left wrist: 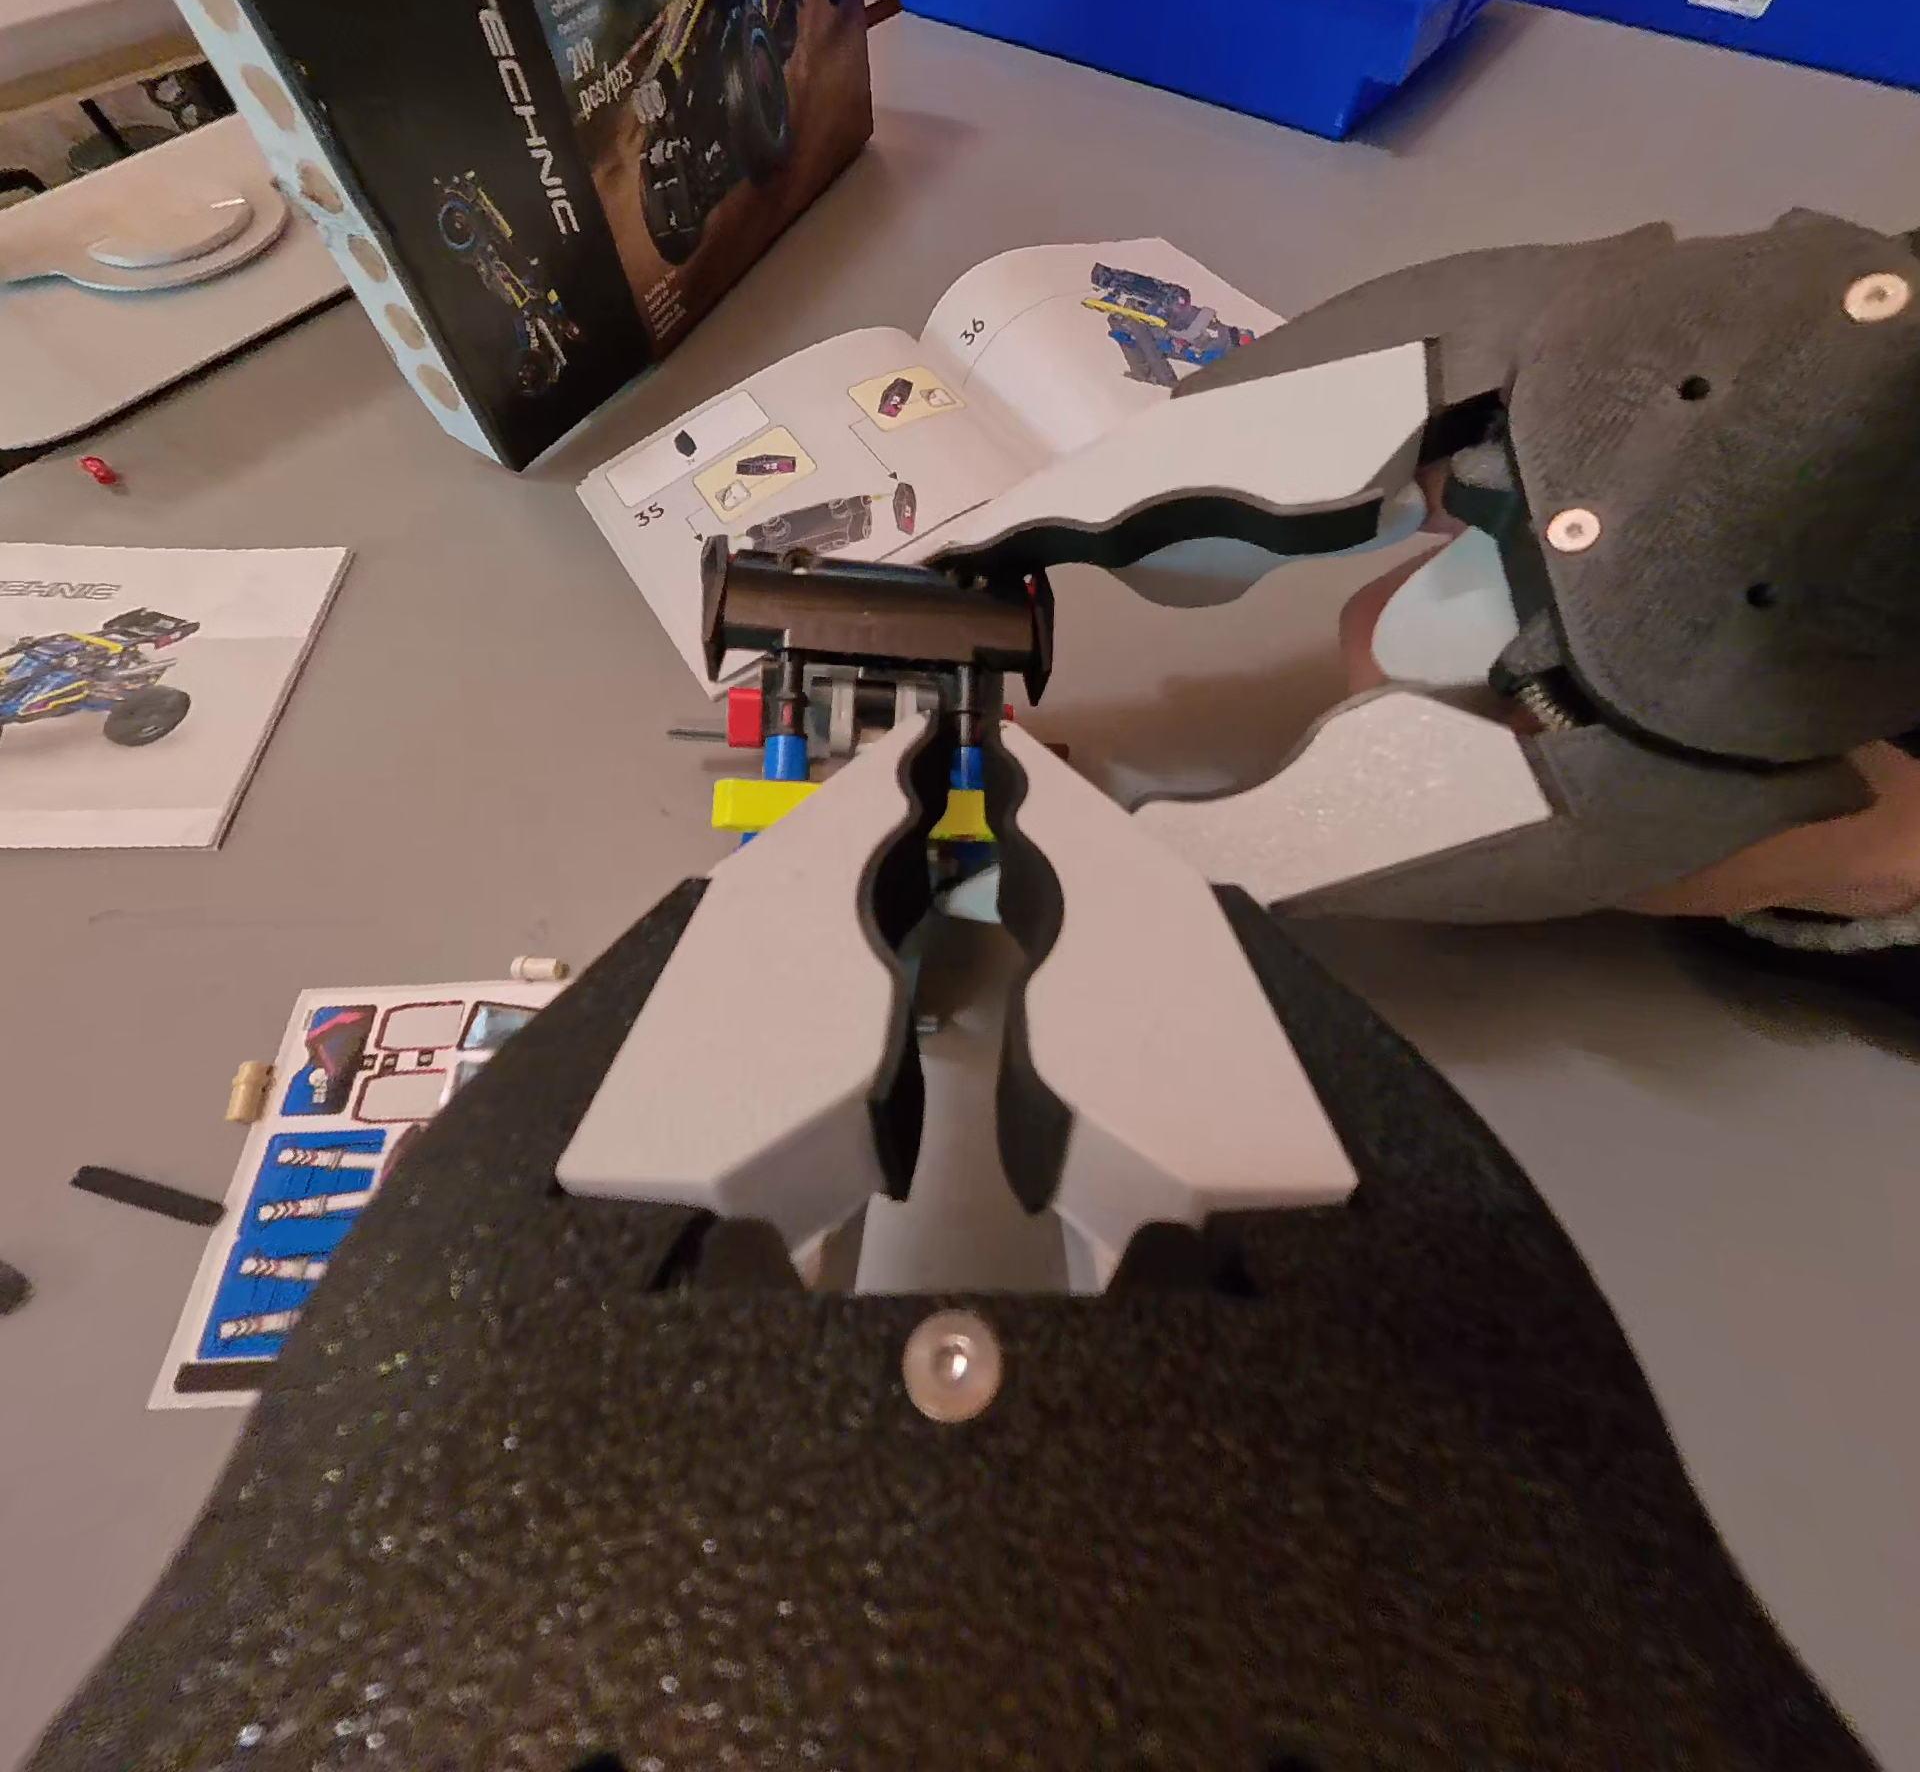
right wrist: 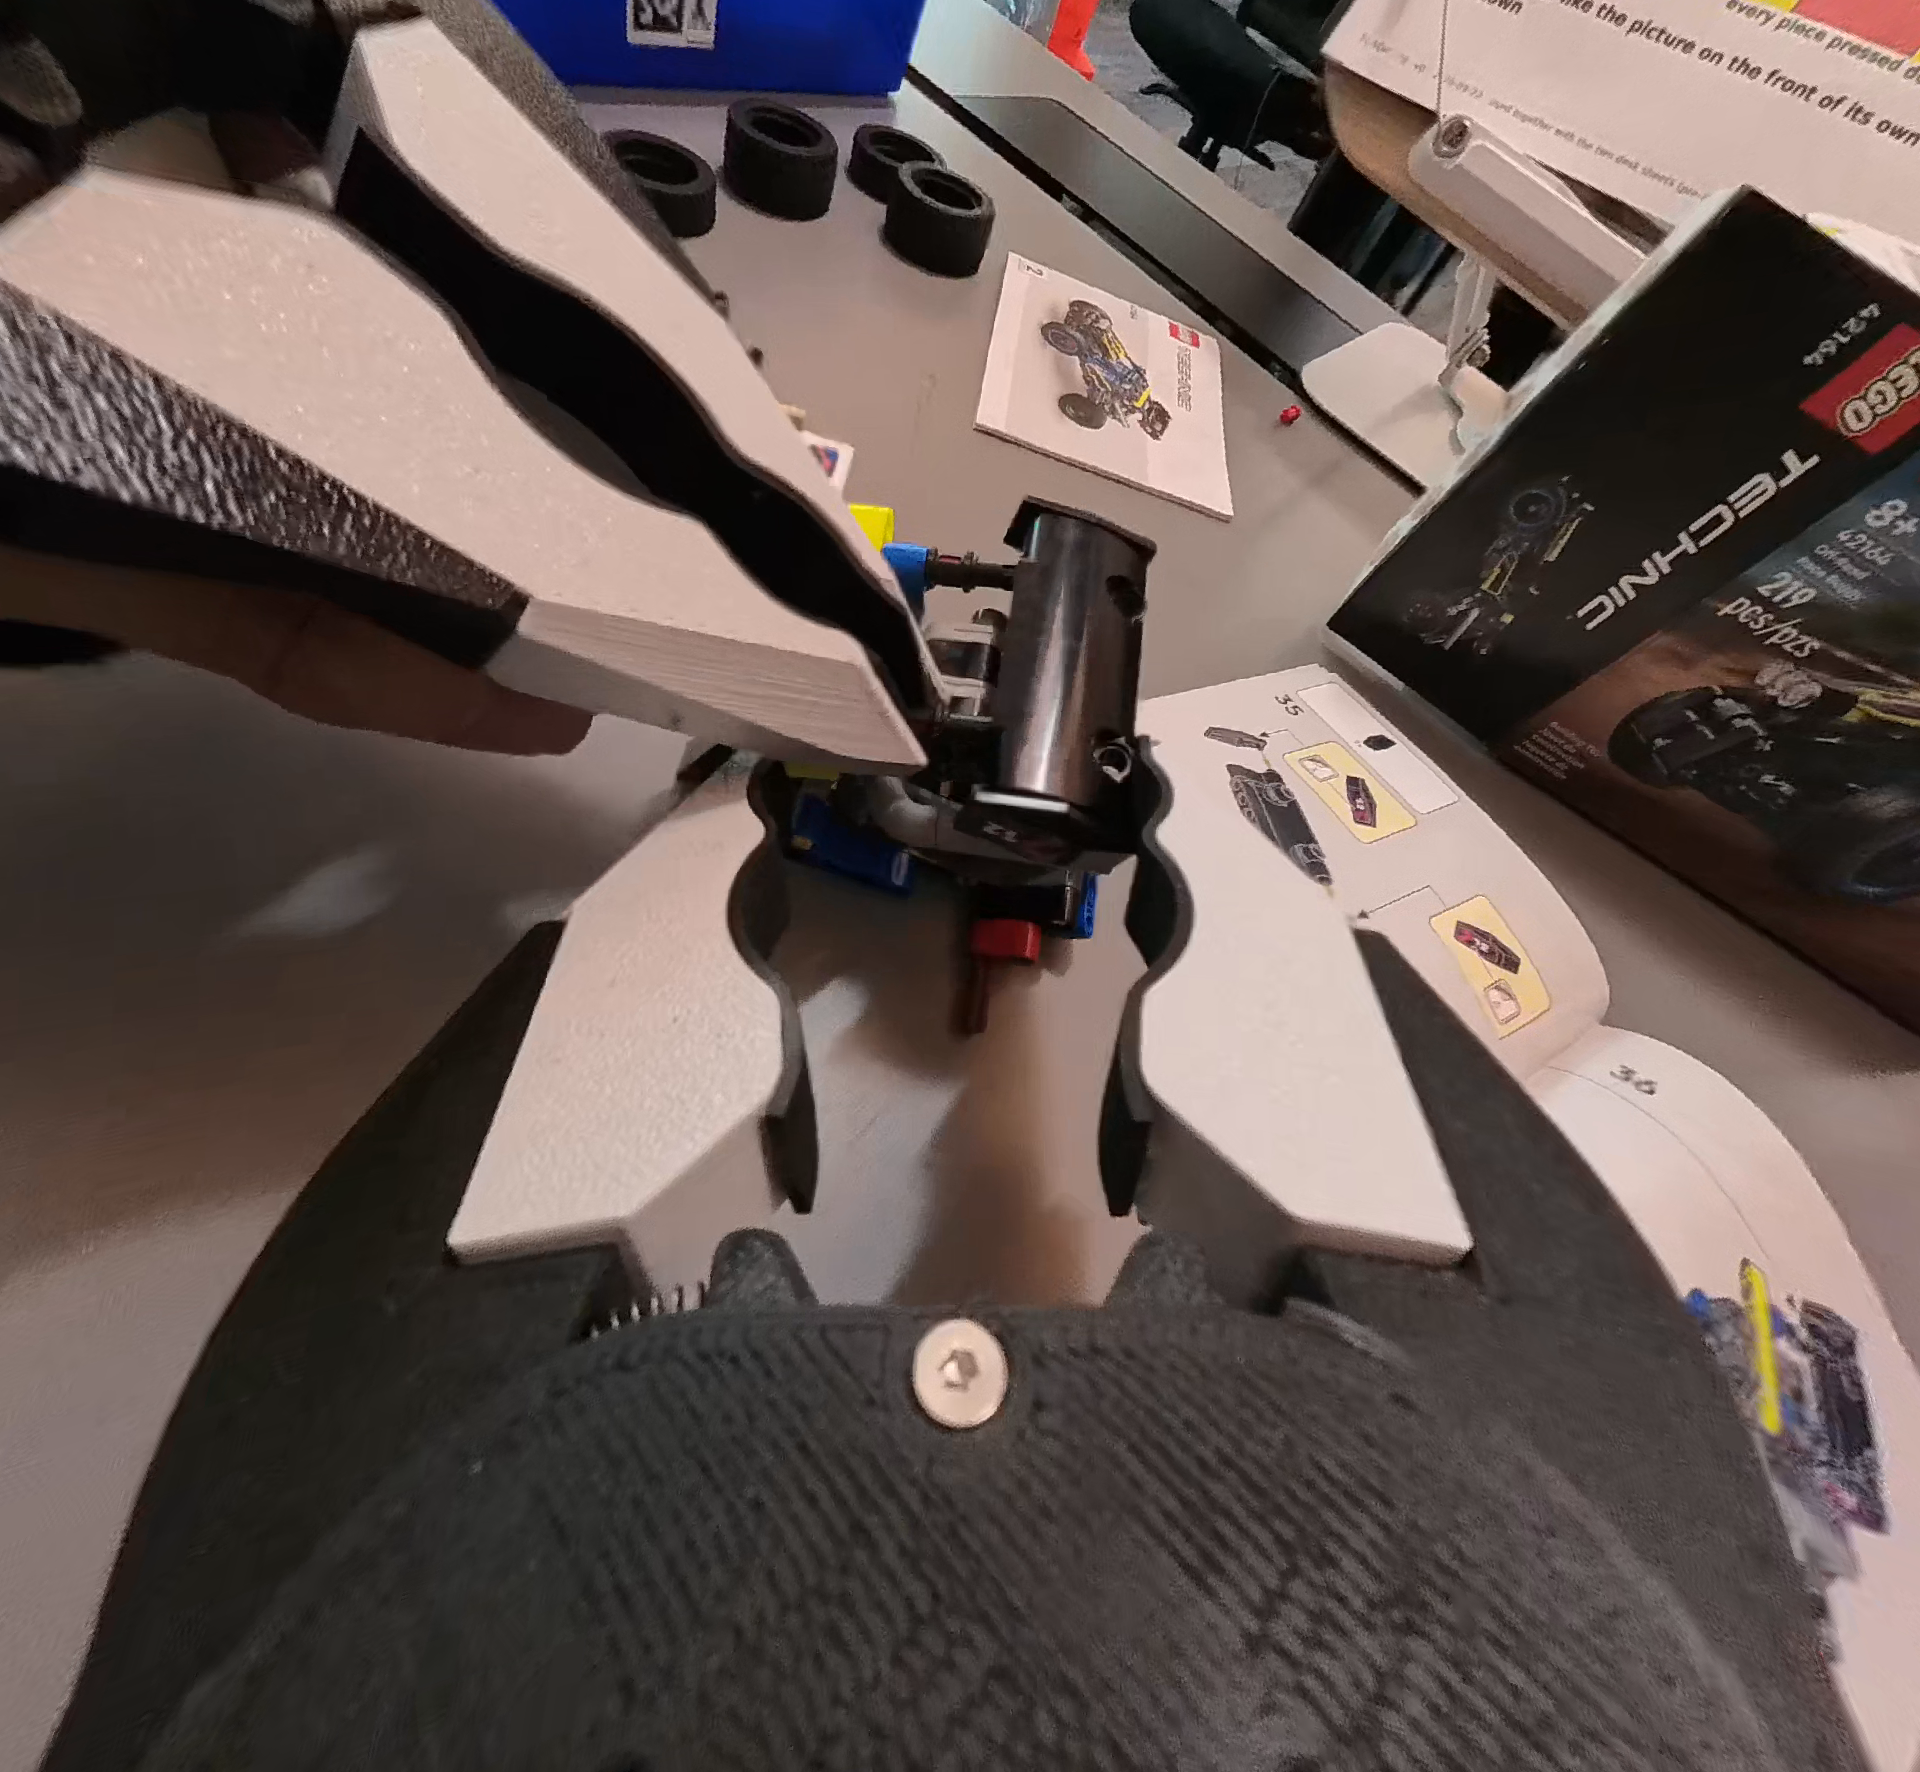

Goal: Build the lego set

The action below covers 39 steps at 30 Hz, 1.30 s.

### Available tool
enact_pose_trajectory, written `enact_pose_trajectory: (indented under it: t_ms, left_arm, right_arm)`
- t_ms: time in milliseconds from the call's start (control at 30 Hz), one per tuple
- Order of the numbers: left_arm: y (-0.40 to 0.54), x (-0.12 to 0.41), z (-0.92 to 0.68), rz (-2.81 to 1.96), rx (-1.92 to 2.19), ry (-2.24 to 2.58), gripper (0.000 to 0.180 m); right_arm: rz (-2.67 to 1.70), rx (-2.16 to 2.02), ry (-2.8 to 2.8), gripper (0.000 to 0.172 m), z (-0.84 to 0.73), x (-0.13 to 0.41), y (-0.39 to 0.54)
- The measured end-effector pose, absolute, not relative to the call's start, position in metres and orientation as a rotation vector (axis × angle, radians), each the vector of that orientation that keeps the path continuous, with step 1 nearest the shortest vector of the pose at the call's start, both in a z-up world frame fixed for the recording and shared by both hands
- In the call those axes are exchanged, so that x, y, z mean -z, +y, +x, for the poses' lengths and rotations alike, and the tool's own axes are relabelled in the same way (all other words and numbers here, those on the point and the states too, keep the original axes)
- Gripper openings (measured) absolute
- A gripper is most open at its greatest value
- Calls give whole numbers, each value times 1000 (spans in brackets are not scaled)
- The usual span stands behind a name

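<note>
The risk I see is at my left claw (left wrist: 940,735). Its tips are clenched almost together on a thin black post under the rear of the small brick-built buggy frame of black, blue, yellow and red plastic pieces (left wrist: 873,621), and that is a slim purchase. I judge that a twist or a sideways push could pop the post from its blue socket, or let the whole frame pivot and slip out.

My right claw (right wrist: 956,808) adds to that. It is spread wide and straddles the end of the frame's glossy black wing (right wrist: 1060,642). Seen from the left wrist, its far finger (left wrist: 1195,465) touches the wing's far edge, while the near finger (left wrist: 1340,787) stands apart from the frame with bare counter between. So it is released and grips nothing. If it bears down unevenly, I think it would lever the wing against the left claw's pinch.

The frame sits low over the grey counter (left wrist: 499,714), at the near edge of the open white instruction booklet (left wrist: 831,434)
</note>
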<state>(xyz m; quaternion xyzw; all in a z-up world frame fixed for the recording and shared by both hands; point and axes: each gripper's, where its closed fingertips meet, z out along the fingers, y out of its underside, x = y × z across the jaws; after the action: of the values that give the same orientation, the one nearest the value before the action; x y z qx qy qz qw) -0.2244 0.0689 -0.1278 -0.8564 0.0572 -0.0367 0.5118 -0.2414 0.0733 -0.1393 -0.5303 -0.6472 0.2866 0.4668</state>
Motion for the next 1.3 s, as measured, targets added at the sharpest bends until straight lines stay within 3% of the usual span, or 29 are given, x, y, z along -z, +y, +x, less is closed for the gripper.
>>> enact_pose_trajectory:
  t_ms: [1100, 1300]
  left_arm:
    - [60, 127, -224, -2029, 32, 211, 3]
    - [38, 125, -213, -2040, 145, 329, 4]
  right_arm:
    - [-1171, -717, -1718, 59, -242, 145, 64]
    - [-1196, -976, -1919, 73, -207, 153, 46]
